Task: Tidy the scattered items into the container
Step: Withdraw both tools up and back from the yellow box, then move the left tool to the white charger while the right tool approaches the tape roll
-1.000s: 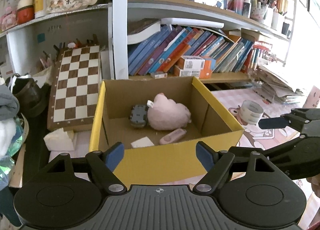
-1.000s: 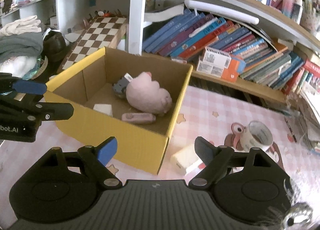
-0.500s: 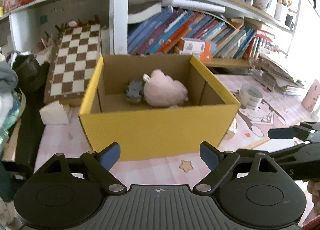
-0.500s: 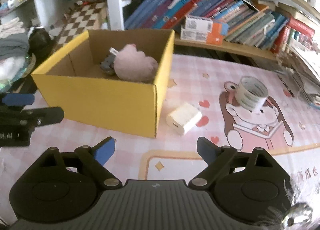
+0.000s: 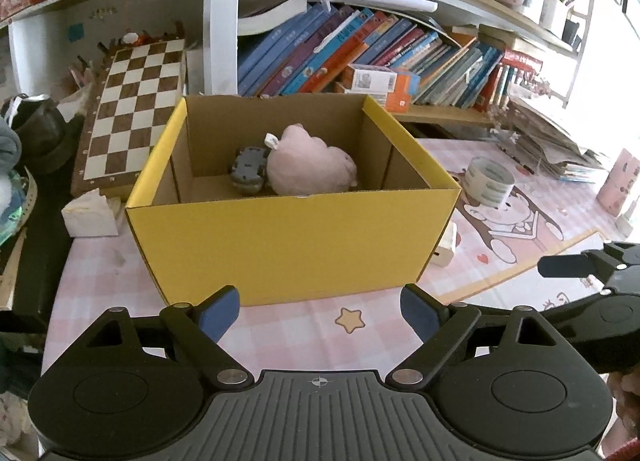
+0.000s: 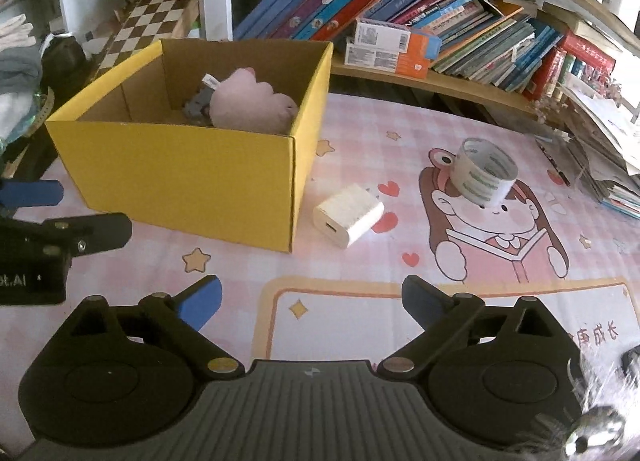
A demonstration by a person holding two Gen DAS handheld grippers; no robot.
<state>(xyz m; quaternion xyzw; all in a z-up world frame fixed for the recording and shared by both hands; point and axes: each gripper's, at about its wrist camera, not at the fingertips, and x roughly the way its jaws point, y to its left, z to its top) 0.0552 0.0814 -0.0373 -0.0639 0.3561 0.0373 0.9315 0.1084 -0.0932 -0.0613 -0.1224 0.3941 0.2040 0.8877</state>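
Note:
A yellow cardboard box [image 5: 292, 245] [image 6: 180, 177] stands on the pink mat. Inside it lie a pink plush toy [image 5: 310, 167] [image 6: 252, 107] and a grey toy [image 5: 248, 169]. A white charger block [image 6: 348, 215] lies on the mat just right of the box; it also peeks out in the left wrist view [image 5: 446, 247]. A roll of tape [image 6: 482, 173] [image 5: 490, 181] stands further right. My left gripper [image 5: 320, 315] is open and empty, low in front of the box. My right gripper [image 6: 312, 301] is open and empty, in front of the charger.
A chessboard [image 5: 132, 101] leans behind the box at the left. A tissue pack [image 5: 90, 213] lies left of the box. Shelves of books [image 6: 400, 9] run along the back. A paper stack [image 6: 604, 137] and a pink cup [image 5: 618, 187] stand at the right.
Both grippers have pulled back and down from above the box toward the table's near side. The box's front wall now hides its floor. Both stayed open.

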